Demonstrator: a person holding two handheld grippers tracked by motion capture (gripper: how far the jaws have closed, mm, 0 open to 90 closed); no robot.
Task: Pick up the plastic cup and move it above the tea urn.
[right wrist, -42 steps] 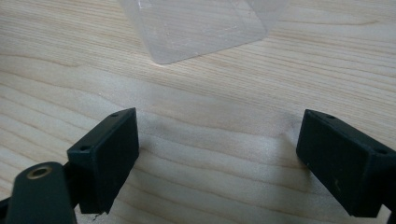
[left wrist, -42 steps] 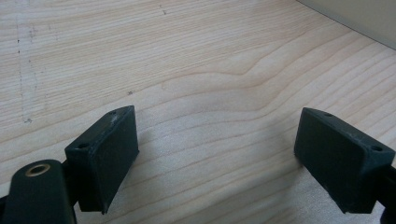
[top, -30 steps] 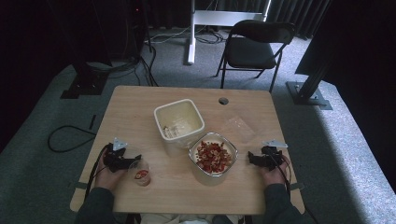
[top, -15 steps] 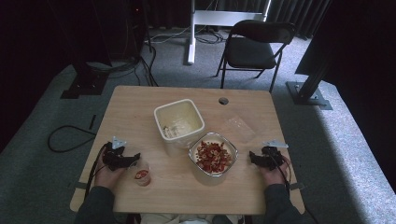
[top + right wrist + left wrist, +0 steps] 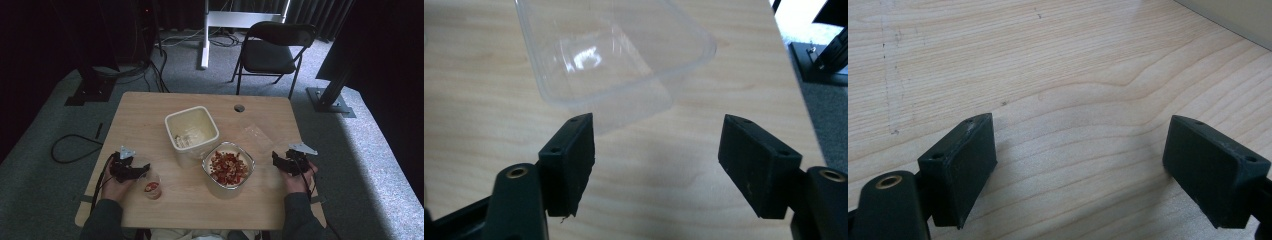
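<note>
A: Fingers first: the right gripper [image 5: 656, 167] has its fingers [image 5: 571, 160] spread apart with only bare wood between them, and they have just been narrowing a little. Nothing is held.

B: And the left gripper [image 5: 1080, 172]?

A: Wide apart too, black pads over plain table [image 5: 1058, 75], nothing pinched.

B: Let's fix places by the glass bowl [image 5: 228, 165] of red and tan bits near the front middle of the table [image 5: 150, 112].

A: Fine. The right gripper [image 5: 290, 162] sits to the right of that bowl, clear of it. From its own camera, a clear plastic lid [image 5: 614, 55] lies on the wood just beyond the fingertips, apart from them. From above, that lid [image 5: 257, 135] is behind and to the right of the bowl.

B: The left side?

A: The left gripper [image 5: 127, 167] is well off to the bowl's left, and a small cup [image 5: 151, 187] with red contents stands just beside it, between it and the bowl.

B: The cream tub [image 5: 191, 131]?

A: Just behind the bowl, to its left, open at the top. Whether the two touch, I can't tell.
</note>
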